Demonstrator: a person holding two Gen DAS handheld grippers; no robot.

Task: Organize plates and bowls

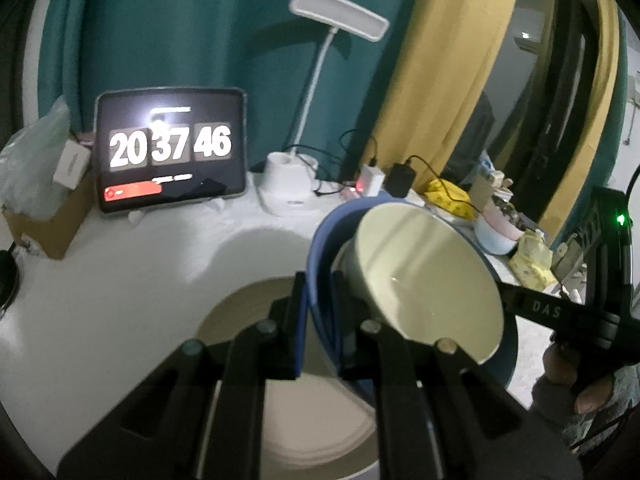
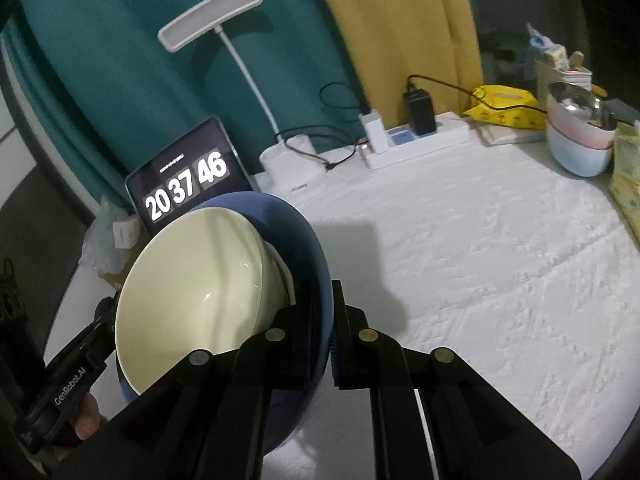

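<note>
Tongs on both sides are clenched on one blue bowl. The left tongs [image 1: 318,320] pinch its rim on one side, and the right tongs [image 2: 322,332] pinch the rim on the other side. The blue bowl [image 1: 320,248] is up in the air and tipped. A cream bowl [image 1: 424,276] sits inside it and leans against its wall.

Under the left tongs lies a big cream plate [image 1: 240,312] on the table [image 2: 500,260], which has a white cloth on it. The two bowls hang just above that plate.

Farther back stand a tablet [image 1: 170,156] showing a clock and a white lamp [image 1: 338,12]. At the far edge sits another small stack of bowls [image 2: 578,140].

So one bowl is already nested in the other. My guess is the pair must yet be set down, maybe on the plate. The far stack looks untouched.
</note>
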